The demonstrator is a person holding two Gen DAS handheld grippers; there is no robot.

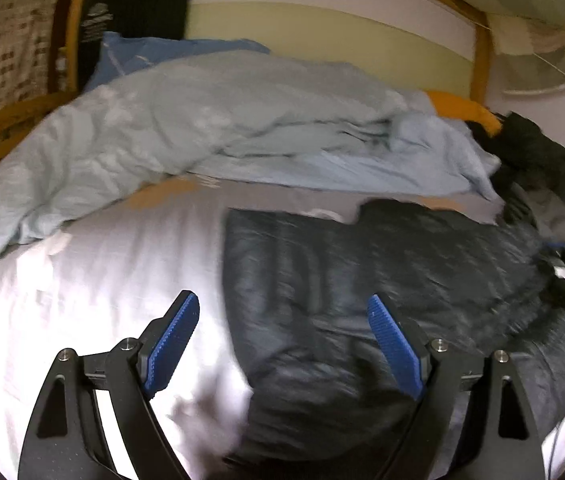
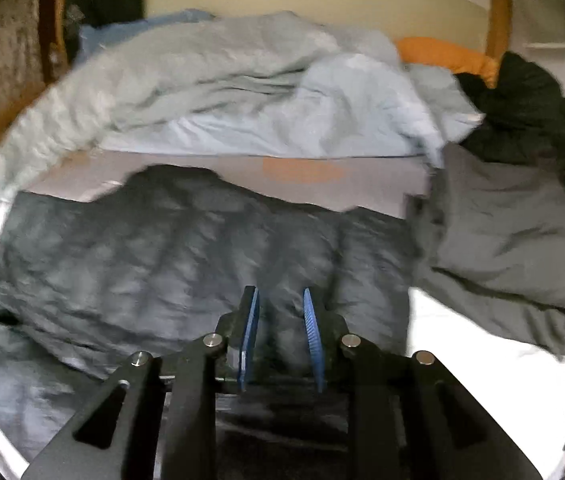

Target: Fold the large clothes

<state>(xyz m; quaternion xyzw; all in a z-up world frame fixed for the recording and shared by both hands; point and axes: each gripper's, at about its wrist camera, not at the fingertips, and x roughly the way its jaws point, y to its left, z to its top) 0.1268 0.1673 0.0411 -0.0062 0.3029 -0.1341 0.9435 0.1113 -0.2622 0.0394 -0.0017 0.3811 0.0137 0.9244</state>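
Observation:
A black quilted puffer jacket (image 1: 362, 280) lies spread on the white bed sheet (image 1: 102, 280). My left gripper (image 1: 282, 300) hangs open over the jacket's left edge: one blue pad is over the sheet, the other over the jacket, and nothing is pinched. In the right wrist view the same jacket (image 2: 162, 260) fills the middle. My right gripper (image 2: 279, 294) has its jaws drawn close together near the jacket's front edge. A ridge of the dark fabric stands between its pads. Both views are blurred.
A rumpled light blue duvet (image 1: 202, 128) lies across the far half of the bed. An orange pillow (image 1: 462, 110) and a heap of dark clothes (image 1: 538, 160) sit at the far right. A grey garment (image 2: 502, 232) lies right of the jacket. The wooden bed frame (image 1: 482, 60) runs behind.

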